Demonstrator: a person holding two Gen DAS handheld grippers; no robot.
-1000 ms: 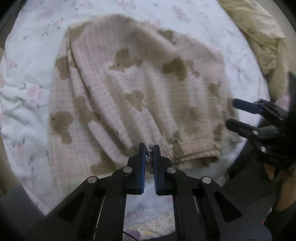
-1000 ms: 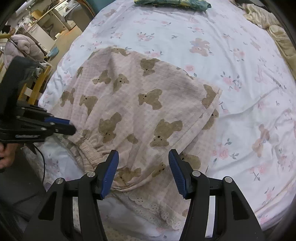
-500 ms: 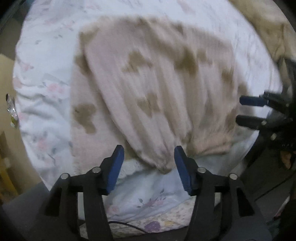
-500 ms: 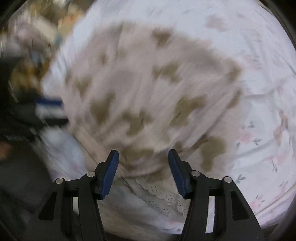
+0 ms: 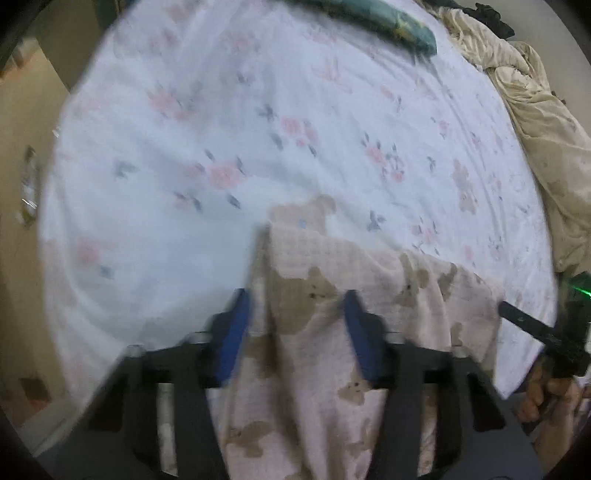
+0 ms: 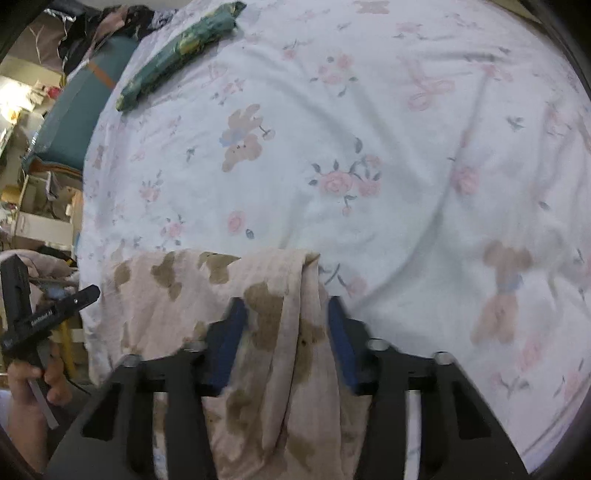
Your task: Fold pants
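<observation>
The pink pants with brown bear prints lie folded in a bundle at the near edge of the bed. My left gripper is open, its blue pads either side of the bundle's left end, low over the cloth. My right gripper is open too, its pads astride the bundle's right end. Neither holds the cloth. The right gripper's finger shows at the left view's right edge; the left gripper shows at the right view's left edge.
The bed has a white floral sheet. A folded dark green garment lies at the far side, also in the left view. A crumpled cream blanket lies along the right. Furniture and clutter stand beside the bed's left.
My left gripper opened and let go of the waistband. Both grippers swung round to the bundle's ends, so the views now look across the bed. The pants now lie as a narrower bundle.
</observation>
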